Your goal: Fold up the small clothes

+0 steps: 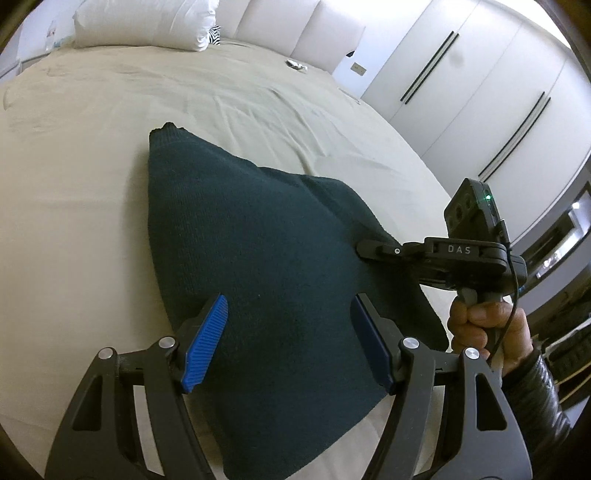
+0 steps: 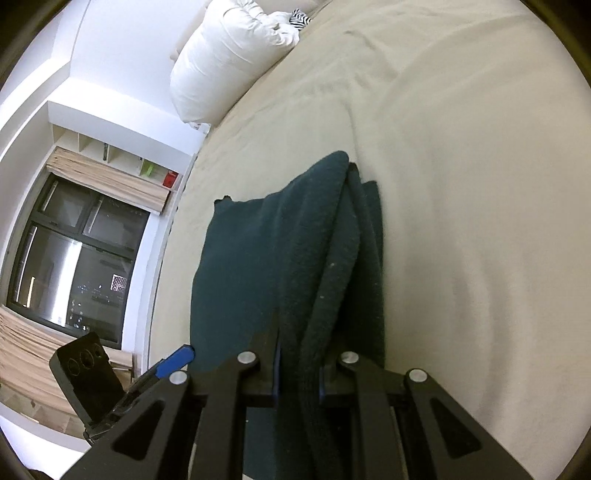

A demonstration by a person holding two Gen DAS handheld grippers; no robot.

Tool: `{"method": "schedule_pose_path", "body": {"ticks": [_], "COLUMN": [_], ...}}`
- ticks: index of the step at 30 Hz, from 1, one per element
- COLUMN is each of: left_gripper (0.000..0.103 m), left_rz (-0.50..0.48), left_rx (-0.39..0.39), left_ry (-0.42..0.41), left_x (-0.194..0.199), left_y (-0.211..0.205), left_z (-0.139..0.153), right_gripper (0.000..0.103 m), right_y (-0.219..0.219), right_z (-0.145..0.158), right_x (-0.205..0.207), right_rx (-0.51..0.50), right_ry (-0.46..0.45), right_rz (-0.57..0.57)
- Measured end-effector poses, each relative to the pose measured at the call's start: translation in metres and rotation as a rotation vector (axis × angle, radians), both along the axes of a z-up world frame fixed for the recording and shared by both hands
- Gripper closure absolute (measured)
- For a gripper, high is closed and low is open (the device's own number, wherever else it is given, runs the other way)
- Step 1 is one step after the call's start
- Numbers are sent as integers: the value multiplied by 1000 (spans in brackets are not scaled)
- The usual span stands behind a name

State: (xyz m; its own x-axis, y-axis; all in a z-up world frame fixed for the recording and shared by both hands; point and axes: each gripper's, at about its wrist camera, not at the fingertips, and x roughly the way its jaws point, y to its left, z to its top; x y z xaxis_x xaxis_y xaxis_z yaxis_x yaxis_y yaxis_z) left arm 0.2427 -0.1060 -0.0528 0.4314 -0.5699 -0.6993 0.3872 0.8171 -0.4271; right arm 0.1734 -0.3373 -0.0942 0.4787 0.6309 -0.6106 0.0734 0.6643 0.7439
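Observation:
A dark green knit garment (image 1: 258, 258) lies on the beige bed sheet (image 1: 92, 166). My left gripper (image 1: 290, 343) is open, its blue pads (image 1: 207, 343) spread just above the near part of the garment and holding nothing. My right gripper (image 2: 298, 373) is shut on a bunched fold of the garment (image 2: 314, 266), lifting that edge off the sheet. In the left wrist view the right gripper (image 1: 373, 249) pinches the garment's right side, held by a hand (image 1: 480, 332).
White pillows (image 1: 144, 22) and a padded headboard (image 1: 295, 29) stand at the far end of the bed. White wardrobe doors (image 1: 480, 92) are at the right. A dark window (image 2: 74, 258) and shelves are beyond the bed's other side.

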Motion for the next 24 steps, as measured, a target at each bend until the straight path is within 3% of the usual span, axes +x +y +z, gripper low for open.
{"method": "schedule_pose_path", "body": {"ticks": [4,7,9,11,13,15,19,24], "left_gripper": [35,35,35,35,35,35,35,35], "left_rz": [-12,11,60,110,154,177,181,110], "left_rx": [0,-8,-18,-30,-44,-60,-60,24], "left_ry": [-10,-43,-71,-69,-15,38,101,118], "left_x": [-6,-9,-9,-1,13,27,47,64], "left_y": [7,17,31,43,59,70,71,49], "left_z": [0,1,4,1,-8,-18,-30,-40], "right_gripper": [89,86,79,62,49,41,40,41], "right_y": [-7,-15,-24,-29,-34,-35,-21,2], "right_z": [-23,-26,-17,1,14,19,15,-14], "right_x": [-3,-14,-21,-29,-36,-36,-23,-3], "right_rx": [3,62,38,-63,-118,-85,-109,-186], "right_ry": [6,-20,-22,-35,-54,-69,-47,30], "right_rz": [-10,-29,-46,-82,-109,-101,-58,-6]}}
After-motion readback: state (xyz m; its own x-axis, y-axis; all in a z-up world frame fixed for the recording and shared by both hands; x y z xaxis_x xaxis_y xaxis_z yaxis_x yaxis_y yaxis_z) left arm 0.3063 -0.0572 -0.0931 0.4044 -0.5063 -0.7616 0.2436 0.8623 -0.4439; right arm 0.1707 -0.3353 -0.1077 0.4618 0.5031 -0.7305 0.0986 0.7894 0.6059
